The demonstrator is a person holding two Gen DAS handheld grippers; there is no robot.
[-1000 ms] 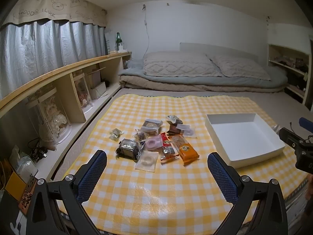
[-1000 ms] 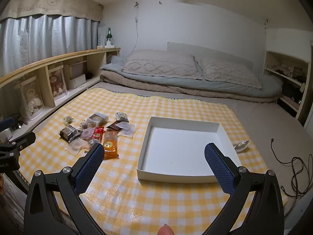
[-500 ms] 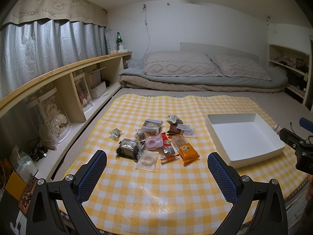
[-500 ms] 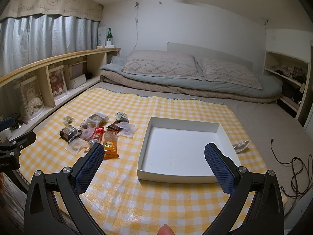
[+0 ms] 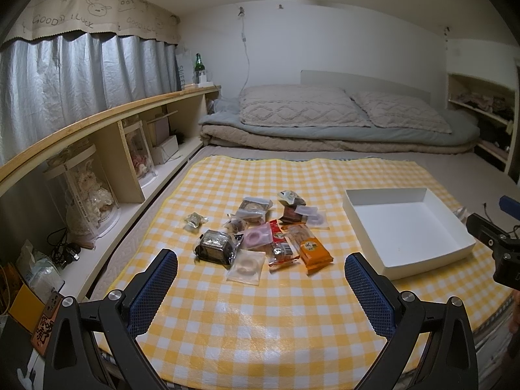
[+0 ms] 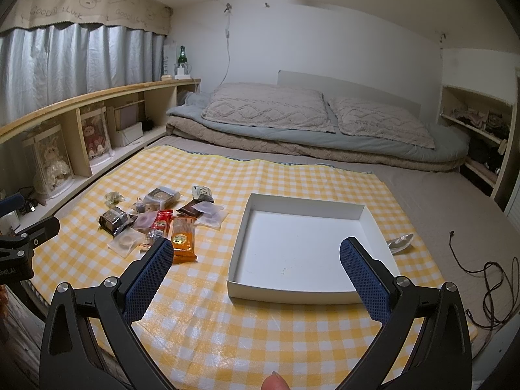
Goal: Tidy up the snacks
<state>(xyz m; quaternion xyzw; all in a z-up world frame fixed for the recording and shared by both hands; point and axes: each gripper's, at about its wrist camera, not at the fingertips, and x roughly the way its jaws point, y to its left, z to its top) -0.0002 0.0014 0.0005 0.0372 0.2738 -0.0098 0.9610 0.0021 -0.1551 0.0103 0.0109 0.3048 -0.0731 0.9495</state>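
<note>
Plainly, the snack pile (image 5: pixel 260 227) lies on the checked cloth (image 5: pixel 260 318) dead ahead of the spread, empty left tongs (image 5: pixel 260 279), while the equally spread right tongs (image 6: pixel 256 269) face the empty white box (image 6: pixel 247 243).

Right hand-held gripper (image 6: pixel 256 260) held above the near edge of the yellow checked cloth (image 6: pixel 276 334), jaws spread wide, nothing between the blue pads (image 6: pixel 148 276). White tray (image 6: pixel 292 294) lying empty near the cloth's right edge. Snack packets (image 6: pixel 162 217) clustered toward the cloth's left edge, apart from the tray; orange packet (image 6: pixel 183 240) nearest the tray. Left hand-held gripper (image 6: pixel 22 243) seen in part beyond the cloth's left edge. Fingertip (image 6: pixel 274 382) visible at the bottom. Folded bedding and pillows (image 6: pixel 312 117) stacked along the bed's far edge.
</note>
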